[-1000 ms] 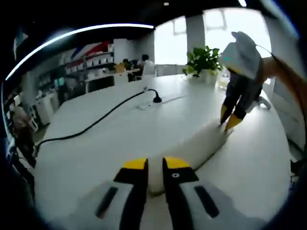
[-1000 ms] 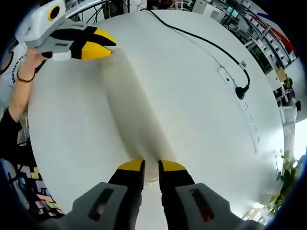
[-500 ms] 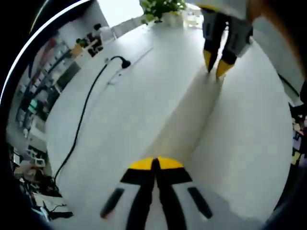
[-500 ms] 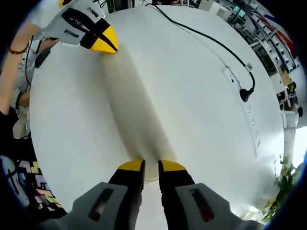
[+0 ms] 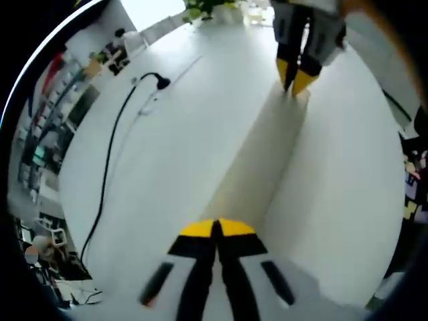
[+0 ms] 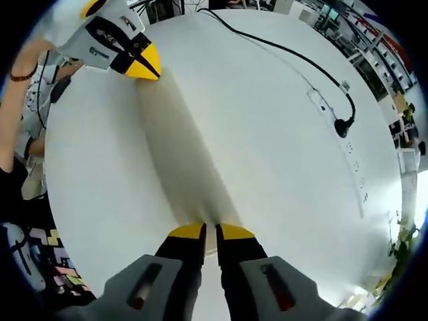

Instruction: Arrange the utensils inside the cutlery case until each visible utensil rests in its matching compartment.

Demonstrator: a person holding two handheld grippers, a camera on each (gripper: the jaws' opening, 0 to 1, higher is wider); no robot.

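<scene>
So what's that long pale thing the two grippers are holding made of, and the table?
The long pale strip looks like soft cream cloth or felt: matte, no glare, edges blurry. That is a guess. The table looks like smooth white laminate with a faint sheen, though the finish is hard to confirm.

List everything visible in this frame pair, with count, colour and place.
Table: one, white, round, under everything.
Long case: one, cream, lying on the table, spanning from one gripper to the other.
Cable: one, black, running across the table to a plug by the power strip.
Power strip: one, white, on the table's far side.
Plant: one, green, at the table's far edge.
Left gripper: black and yellow fingers closed at one end of the case.
Right gripper: black and yellow fingers nearly together at the other end.
</scene>
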